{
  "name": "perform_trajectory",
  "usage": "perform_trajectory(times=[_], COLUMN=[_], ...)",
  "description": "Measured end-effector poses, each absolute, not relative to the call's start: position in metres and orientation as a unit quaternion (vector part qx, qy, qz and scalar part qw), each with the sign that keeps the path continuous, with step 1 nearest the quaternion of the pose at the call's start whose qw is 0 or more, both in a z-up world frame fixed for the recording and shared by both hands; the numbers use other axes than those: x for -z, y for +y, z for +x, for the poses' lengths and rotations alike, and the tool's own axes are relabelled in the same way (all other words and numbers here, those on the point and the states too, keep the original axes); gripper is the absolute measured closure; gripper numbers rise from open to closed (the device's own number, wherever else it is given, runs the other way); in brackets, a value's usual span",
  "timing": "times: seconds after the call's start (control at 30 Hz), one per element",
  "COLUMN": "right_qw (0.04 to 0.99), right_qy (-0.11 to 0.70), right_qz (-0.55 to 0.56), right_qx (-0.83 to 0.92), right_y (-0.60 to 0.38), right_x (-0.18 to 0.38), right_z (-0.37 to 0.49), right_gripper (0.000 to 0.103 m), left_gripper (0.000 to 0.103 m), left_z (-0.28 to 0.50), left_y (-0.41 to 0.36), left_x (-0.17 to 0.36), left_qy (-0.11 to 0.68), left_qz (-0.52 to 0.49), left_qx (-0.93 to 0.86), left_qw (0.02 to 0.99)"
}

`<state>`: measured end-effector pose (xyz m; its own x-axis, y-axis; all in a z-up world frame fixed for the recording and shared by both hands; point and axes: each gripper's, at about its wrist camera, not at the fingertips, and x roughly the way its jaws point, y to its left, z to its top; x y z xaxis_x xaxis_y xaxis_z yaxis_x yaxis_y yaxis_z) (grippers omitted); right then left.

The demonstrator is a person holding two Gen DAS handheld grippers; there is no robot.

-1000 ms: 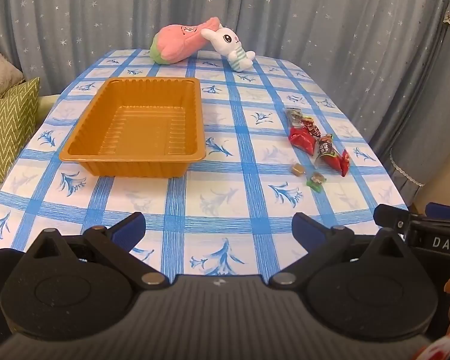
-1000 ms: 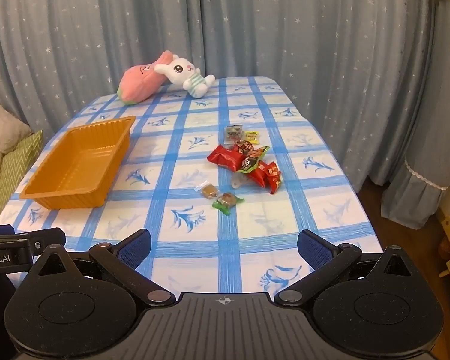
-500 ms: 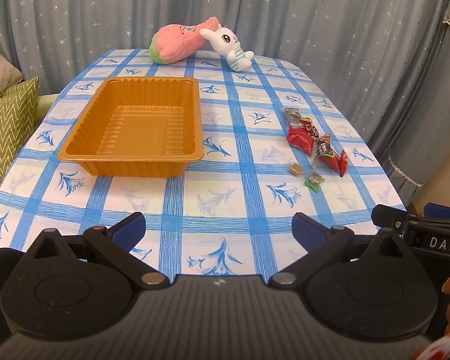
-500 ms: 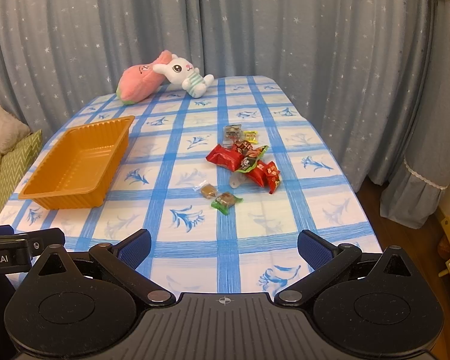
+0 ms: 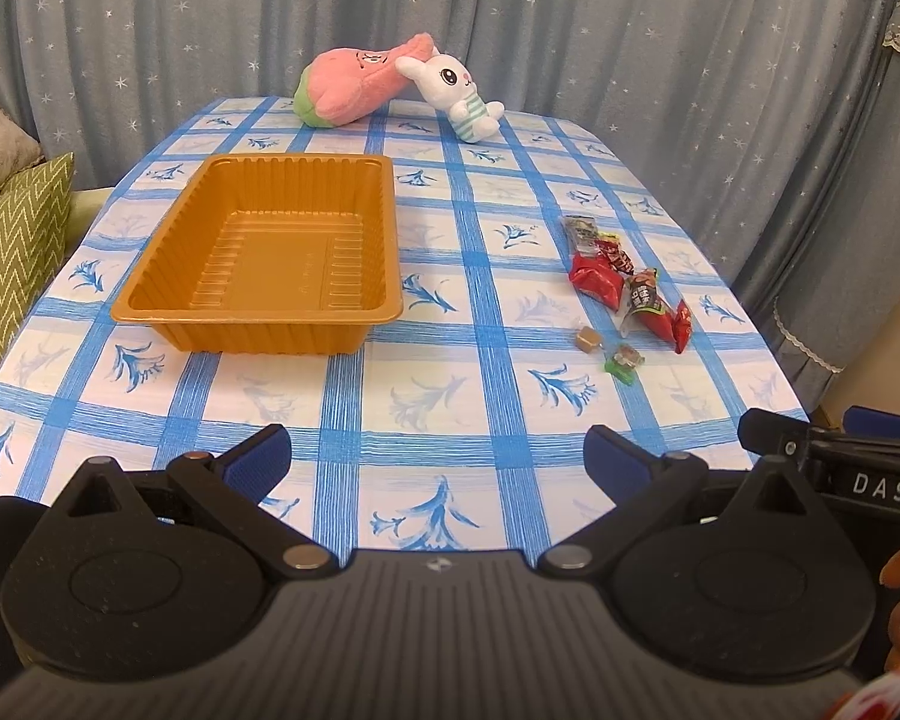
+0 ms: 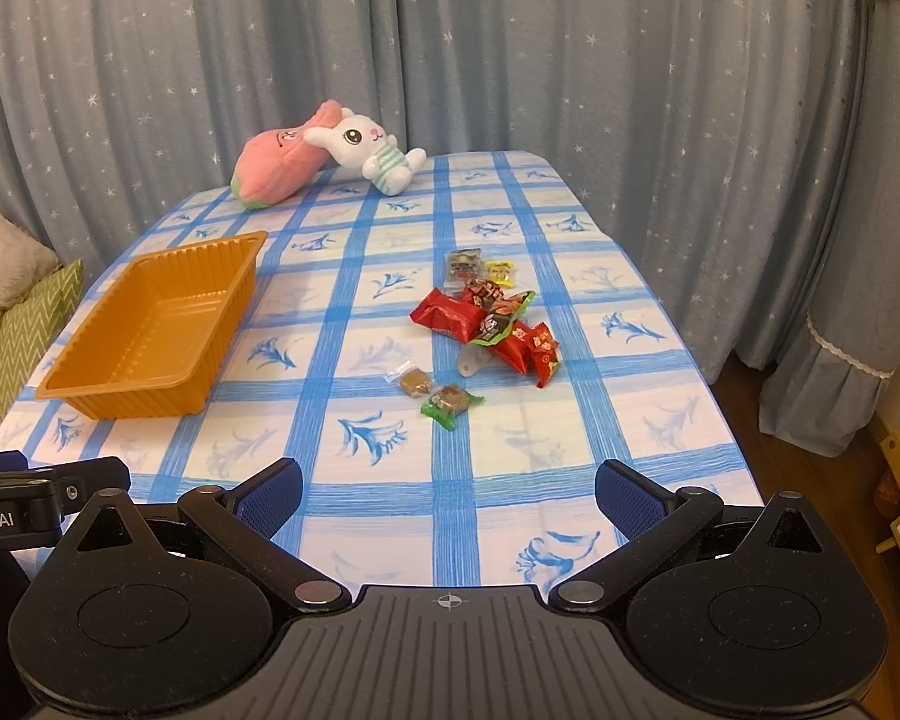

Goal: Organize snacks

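Your left tool [image 5: 437, 461] sits at the bottom of its frame with both blue, ribbed fingers spread wide and nothing between them; your right tool [image 6: 448, 487] is released the same way, low over the near edge of the surface [image 6: 390, 480]. That surface wears a smooth cloth checked in blue and white with small flower prints.

The orange tray [image 5: 258, 258] is thin moulded plastic with fluted walls and a ridged floor, lying empty in the left centre of the left view. The snacks [image 6: 486, 324] lie loose at centre right of the right view: glossy red crinkled packets in a heap, with two small wrapped sweets [image 6: 435, 393] just below them, all well apart from the tray.

Compared with half a second ago, the scene sits almost the same, only a touch lower in both frames.

A pink plush [image 5: 354, 81] and a white plush rabbit [image 5: 456, 93] touch at the far end, against folded star-print curtains [image 5: 660, 30].
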<state>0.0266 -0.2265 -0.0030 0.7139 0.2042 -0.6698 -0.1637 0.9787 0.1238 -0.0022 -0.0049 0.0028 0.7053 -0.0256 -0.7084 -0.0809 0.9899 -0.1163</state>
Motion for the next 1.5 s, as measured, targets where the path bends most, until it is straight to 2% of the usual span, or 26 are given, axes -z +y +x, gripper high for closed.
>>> perform_trajectory(times=[1.5], right_qw=[0.925], right_qy=[0.366], right_qz=[0.028], right_qx=[-0.099], right_y=[-0.2287], right_x=[0.0027], right_z=[0.0268], right_gripper=[0.000], left_gripper=[0.000], left_z=[-0.0005], left_y=[-0.0057], left_x=[-0.0039], left_qy=[0.384], left_qz=[-0.074], left_qx=[-0.011], left_qw=[0.920])
